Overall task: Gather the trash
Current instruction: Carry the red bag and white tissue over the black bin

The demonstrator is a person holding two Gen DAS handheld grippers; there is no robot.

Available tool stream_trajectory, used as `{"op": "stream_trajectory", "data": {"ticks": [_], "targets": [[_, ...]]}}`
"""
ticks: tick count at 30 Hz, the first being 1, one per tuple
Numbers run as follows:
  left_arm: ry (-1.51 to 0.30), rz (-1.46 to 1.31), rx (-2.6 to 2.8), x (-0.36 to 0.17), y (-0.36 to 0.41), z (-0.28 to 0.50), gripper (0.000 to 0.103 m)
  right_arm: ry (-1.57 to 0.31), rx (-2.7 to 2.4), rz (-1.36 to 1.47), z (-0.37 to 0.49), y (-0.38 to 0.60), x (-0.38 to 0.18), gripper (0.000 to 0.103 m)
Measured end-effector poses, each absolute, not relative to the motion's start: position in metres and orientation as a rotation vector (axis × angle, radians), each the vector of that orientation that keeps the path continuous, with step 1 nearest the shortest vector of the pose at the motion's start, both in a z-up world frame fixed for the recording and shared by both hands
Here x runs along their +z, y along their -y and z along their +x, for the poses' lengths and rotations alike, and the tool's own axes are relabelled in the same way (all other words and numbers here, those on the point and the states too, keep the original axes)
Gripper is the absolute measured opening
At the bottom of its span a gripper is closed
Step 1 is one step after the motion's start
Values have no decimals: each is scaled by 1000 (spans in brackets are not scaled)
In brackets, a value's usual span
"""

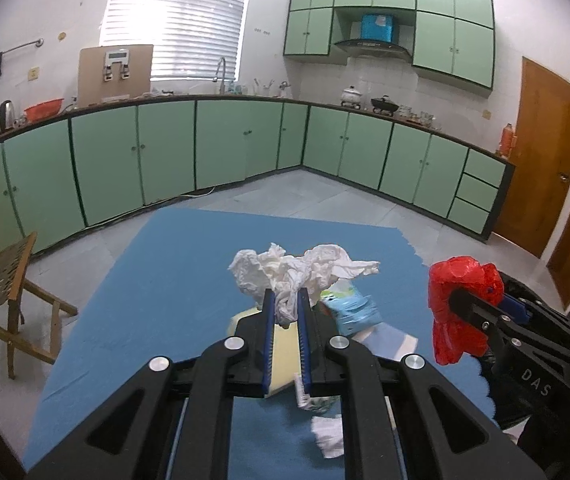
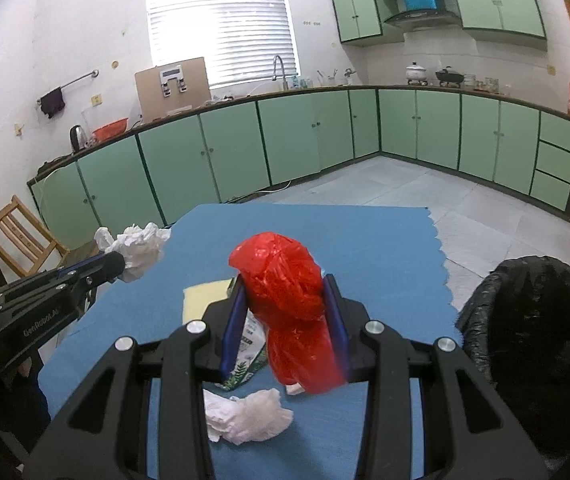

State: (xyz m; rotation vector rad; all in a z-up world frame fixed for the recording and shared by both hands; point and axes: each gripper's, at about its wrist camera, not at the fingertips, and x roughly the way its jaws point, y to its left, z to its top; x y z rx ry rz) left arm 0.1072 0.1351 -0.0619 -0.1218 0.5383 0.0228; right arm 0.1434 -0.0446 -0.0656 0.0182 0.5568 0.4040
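Note:
My left gripper (image 1: 285,296) is shut on a crumpled white tissue (image 1: 305,268), held above the blue table cloth (image 1: 165,280); it also shows at the left of the right wrist view (image 2: 141,248). My right gripper (image 2: 287,284) is shut on a crumpled red plastic bag (image 2: 285,304), also seen in the left wrist view (image 1: 457,304). On the cloth lie a yellow sheet (image 2: 201,300), a green-and-white printed wrapper (image 2: 247,356), a light blue packet (image 1: 351,306) and another crumpled white tissue (image 2: 245,416).
A bin lined with a black bag (image 2: 541,344) stands to the right of the table. A wooden folding chair (image 1: 1,288) stands to the left. Green kitchen cabinets (image 2: 325,136) run along the far walls.

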Motion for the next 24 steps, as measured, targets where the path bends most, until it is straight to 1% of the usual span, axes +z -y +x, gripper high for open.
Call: {"op": "stream_trajectory", "data": {"ticks": [8, 24], "targets": [[-512, -100, -60, -50, -103, 110, 11, -536, 342, 37, 137, 77, -51, 36], [-498, -67, -251, -38, -24, 127, 11, -516, 153, 69, 120, 166, -46, 36]]}}
